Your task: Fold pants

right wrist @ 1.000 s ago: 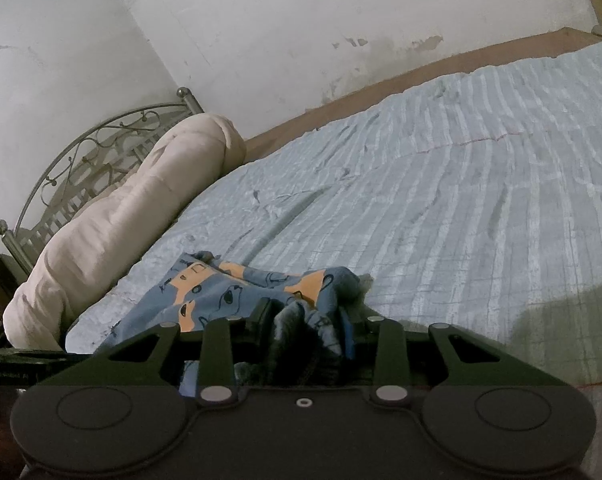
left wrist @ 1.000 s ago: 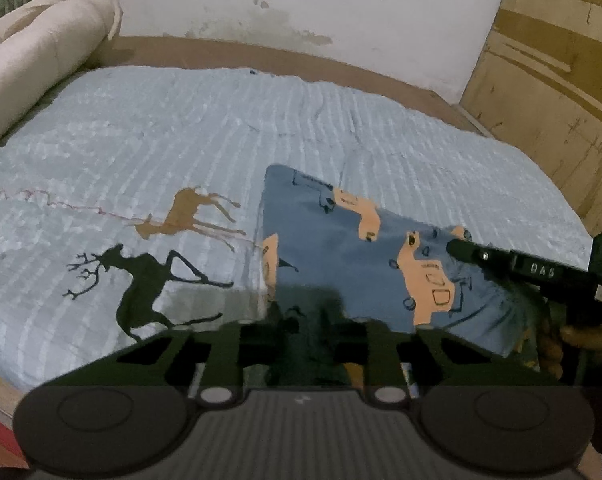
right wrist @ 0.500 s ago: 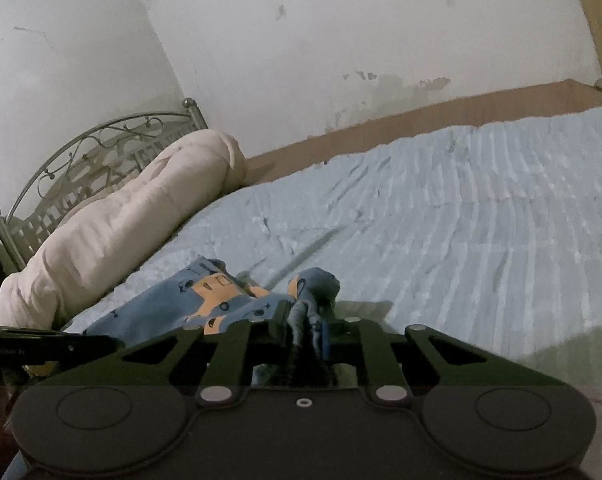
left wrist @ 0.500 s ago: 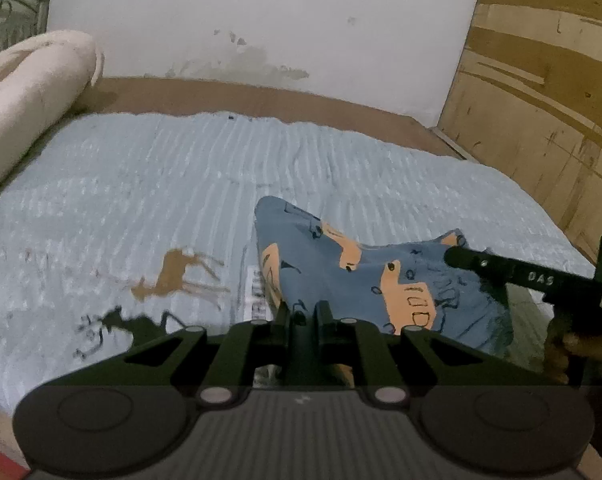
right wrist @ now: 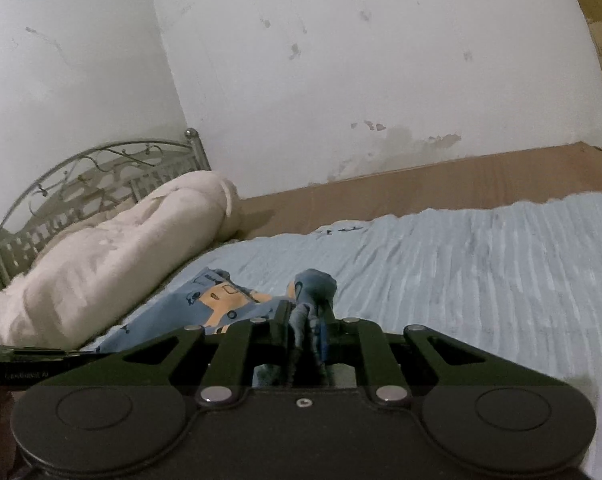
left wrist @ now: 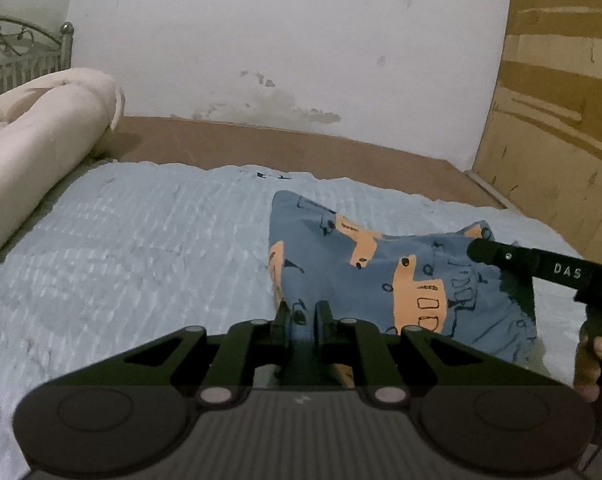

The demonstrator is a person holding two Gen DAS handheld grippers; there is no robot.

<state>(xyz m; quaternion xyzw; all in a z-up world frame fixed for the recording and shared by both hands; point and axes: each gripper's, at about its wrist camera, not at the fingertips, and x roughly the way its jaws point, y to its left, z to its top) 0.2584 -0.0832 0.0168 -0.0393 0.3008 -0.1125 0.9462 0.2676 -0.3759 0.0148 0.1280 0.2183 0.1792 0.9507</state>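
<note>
Blue car-print pants [left wrist: 381,276] lifted above pale blue bed quilt [left wrist: 141,248], left tongs [left wrist: 304,316] clamped on one edge, right tongs [right wrist: 310,316] pinching a bunched corner, cloth spanning between them

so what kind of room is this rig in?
Most likely a bedroom: a bed under a light blue quilt, a metal headboard, and a rolled cream duvet against it. The pants hang gripped between the left gripper and right gripper.

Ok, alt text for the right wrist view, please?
The right gripper is shut on a bunched edge of blue pants with orange vehicle prints, above a light blue bedspread. A rolled cream duvet lies against a metal headboard.
</note>
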